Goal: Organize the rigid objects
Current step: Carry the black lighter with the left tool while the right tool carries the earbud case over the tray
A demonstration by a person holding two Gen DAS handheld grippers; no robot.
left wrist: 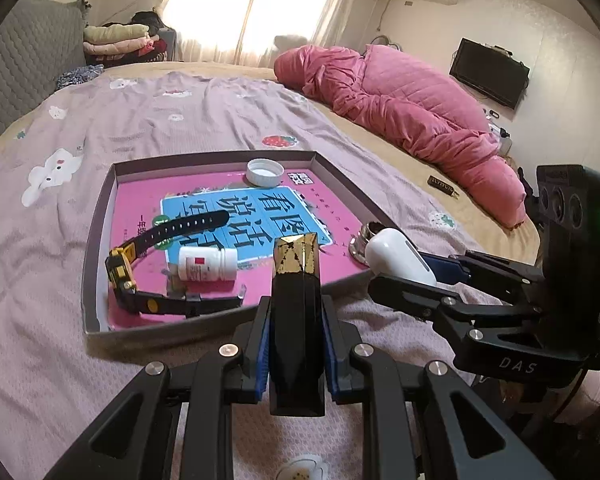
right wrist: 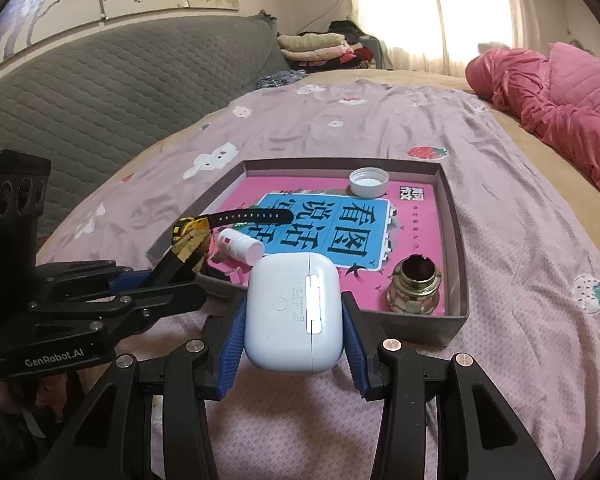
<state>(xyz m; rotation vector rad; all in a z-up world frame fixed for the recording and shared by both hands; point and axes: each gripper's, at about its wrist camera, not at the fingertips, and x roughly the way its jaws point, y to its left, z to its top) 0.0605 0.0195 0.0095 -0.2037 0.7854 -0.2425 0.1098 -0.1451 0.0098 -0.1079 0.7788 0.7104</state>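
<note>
Our left gripper point(left wrist: 296, 344) pinches a black tube point(left wrist: 298, 320); our right gripper point(right wrist: 294, 320) pinches a white case point(right wrist: 294, 312), both at the tray's point(right wrist: 456, 216) near edge.

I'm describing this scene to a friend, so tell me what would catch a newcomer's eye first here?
First, the two held items up front: the left tongs are shut on a black and gold faceted bottle, and the right tongs clamp a white earbud case. Just beyond them, on the lilac bedspread, sits a shallow box with a bright pink and blue book cover inside. A pink quilt is heaped on the far side of the bed.
</note>
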